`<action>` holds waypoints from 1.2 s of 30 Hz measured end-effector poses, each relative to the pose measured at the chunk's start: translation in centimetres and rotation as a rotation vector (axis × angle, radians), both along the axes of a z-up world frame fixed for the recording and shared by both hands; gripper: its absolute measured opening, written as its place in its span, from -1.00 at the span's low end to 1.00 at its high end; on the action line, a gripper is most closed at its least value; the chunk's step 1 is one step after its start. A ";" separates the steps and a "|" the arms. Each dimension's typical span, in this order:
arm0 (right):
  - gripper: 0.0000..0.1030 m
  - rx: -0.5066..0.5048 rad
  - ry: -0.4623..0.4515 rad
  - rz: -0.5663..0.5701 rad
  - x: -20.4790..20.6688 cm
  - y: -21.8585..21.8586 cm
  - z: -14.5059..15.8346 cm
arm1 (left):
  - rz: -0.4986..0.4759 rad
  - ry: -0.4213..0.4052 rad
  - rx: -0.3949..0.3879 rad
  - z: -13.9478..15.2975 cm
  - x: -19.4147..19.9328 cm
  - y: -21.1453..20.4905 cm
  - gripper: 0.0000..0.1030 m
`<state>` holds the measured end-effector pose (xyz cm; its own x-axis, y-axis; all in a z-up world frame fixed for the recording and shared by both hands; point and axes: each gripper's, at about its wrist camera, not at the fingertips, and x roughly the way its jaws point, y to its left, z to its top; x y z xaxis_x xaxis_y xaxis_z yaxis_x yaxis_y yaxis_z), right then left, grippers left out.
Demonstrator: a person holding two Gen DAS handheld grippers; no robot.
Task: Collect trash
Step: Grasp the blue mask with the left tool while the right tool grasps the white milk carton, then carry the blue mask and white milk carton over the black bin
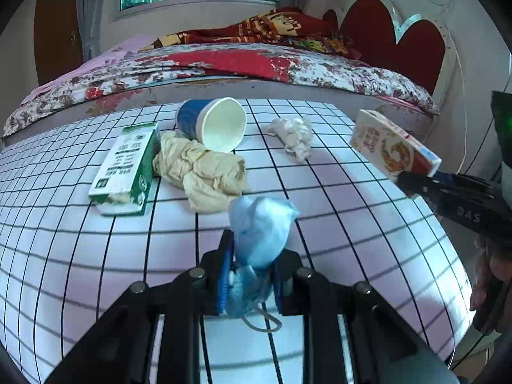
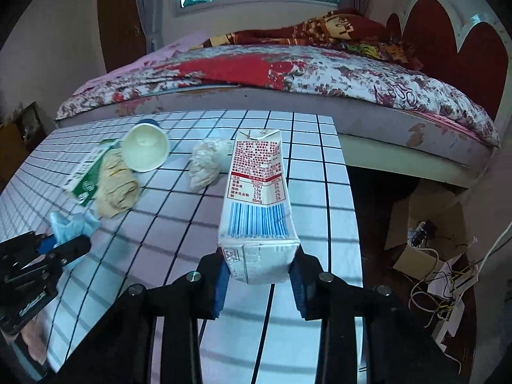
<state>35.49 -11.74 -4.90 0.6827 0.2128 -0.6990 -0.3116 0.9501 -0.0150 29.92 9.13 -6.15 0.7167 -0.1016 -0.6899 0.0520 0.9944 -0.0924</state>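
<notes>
Red-and-white carton [image 2: 256,198], barcode side up, base clamped between the pads of the right gripper [image 2: 260,280], lifted over the right part of the gridded table [image 2: 320,192]. Crumpled blue face mask [image 1: 260,230] pinched in the left gripper [image 1: 252,275], ear loop dangling near. Farther off: green carton [image 1: 126,168] at left, tan wad [image 1: 204,172], tipped paper cup [image 1: 214,124], white tissue [image 1: 294,137]. The hand at the right edge of the left wrist view is cut off.
</notes>
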 end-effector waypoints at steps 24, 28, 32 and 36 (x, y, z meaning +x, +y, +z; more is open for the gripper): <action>-0.32 0.047 -0.163 -0.060 -17.8 -6.2 4.2 | -0.063 -0.117 -0.020 3.5 -12.4 -3.9 -0.56; -0.32 0.059 -0.167 -0.078 -19.9 -7.4 4.2 | -0.099 -0.122 -0.020 3.6 -13.7 -5.3 -0.56; -0.32 0.057 -0.168 -0.086 -21.8 -8.3 3.8 | -0.135 -0.127 -0.008 3.5 -14.9 -7.0 -0.56; -0.32 0.054 -0.163 -0.096 -23.5 -9.5 2.9 | -0.166 -0.131 -0.002 3.5 -15.7 -8.9 -0.56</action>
<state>12.00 -21.21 -1.96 0.8048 0.1756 -0.5670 -0.2170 0.9762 -0.0057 14.24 0.25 -2.70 0.7738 -0.2269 -0.5913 0.2269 0.9710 -0.0757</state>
